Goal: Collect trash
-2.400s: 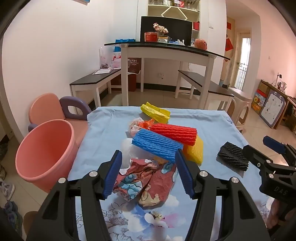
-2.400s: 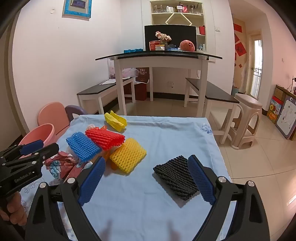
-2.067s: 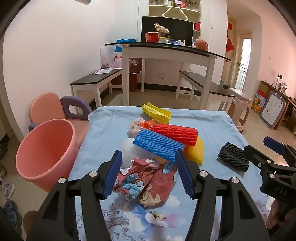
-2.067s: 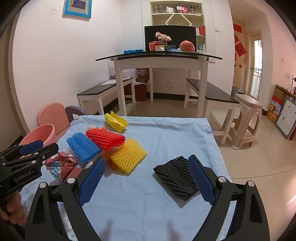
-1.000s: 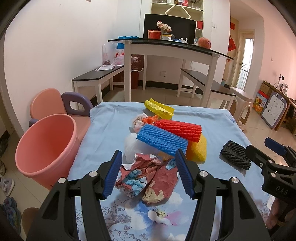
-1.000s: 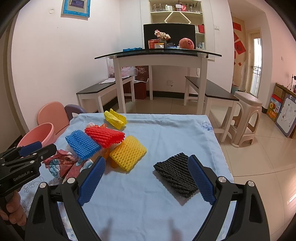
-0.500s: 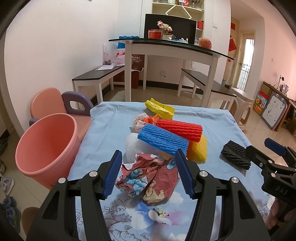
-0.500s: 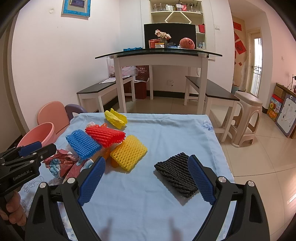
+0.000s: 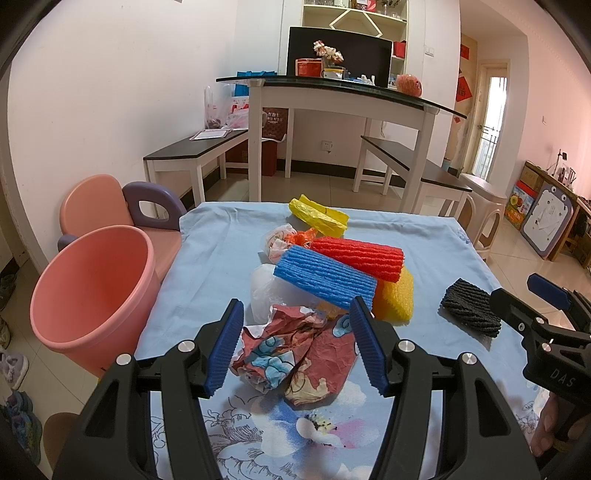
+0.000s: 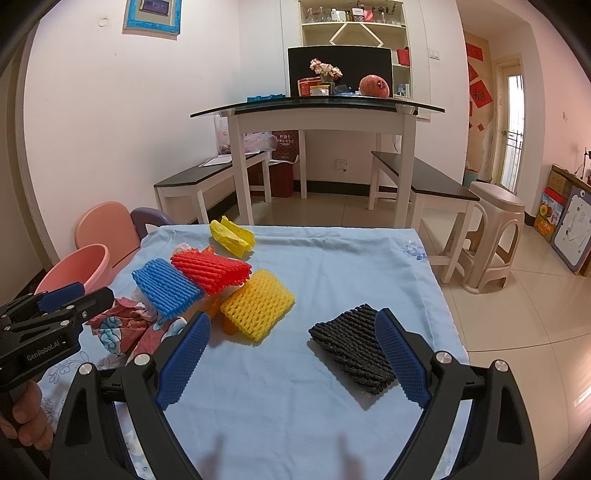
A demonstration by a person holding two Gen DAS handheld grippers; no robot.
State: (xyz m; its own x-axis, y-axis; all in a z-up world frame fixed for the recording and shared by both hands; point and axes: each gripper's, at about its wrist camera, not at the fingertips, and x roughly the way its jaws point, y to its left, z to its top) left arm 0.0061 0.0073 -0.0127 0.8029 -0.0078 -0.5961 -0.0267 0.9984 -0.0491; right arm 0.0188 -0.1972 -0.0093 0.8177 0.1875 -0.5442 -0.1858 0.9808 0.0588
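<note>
Location is a home dining and living room, indicated by the glass-topped dining table with benches, wall shelving, child's chair, plastic stool, tiled floor and cloth-covered table.

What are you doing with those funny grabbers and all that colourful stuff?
Someone is tidying trash off the table with a grabber in each hand. The left gripper is open around the crumpled wrapping paper. The right gripper is open near the black foam net. The pink bucket waits beside the table. Nothing is picked up yet.
</note>
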